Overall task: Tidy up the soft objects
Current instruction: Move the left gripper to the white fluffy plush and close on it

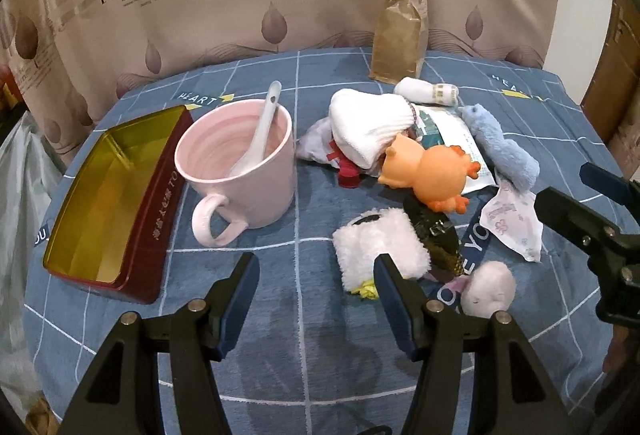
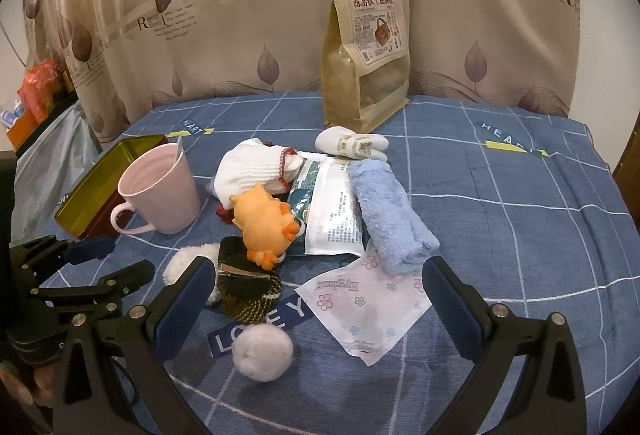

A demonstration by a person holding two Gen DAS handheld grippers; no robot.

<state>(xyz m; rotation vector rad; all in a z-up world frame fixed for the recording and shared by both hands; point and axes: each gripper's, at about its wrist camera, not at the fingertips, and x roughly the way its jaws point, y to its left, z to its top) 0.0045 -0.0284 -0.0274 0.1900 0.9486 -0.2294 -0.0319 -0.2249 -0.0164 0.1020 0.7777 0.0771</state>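
both the left gripper [image 1: 316, 275] and right gripper [image 2: 318, 285] are held wide open, nothing gripped. the blue towel [image 2: 390, 211] looks light and squashy; best pinched across its rolled middle.

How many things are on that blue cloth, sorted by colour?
White: 5 (sock, rolled sock, fluffy plush, round puff, tissue packet)
Blue: 1 (towel)
Orange: 1 (toy)
Pink: 1 (mug)
Brown: 1 (snack bag)
Red and gold: 1 (tin)
Total: 10
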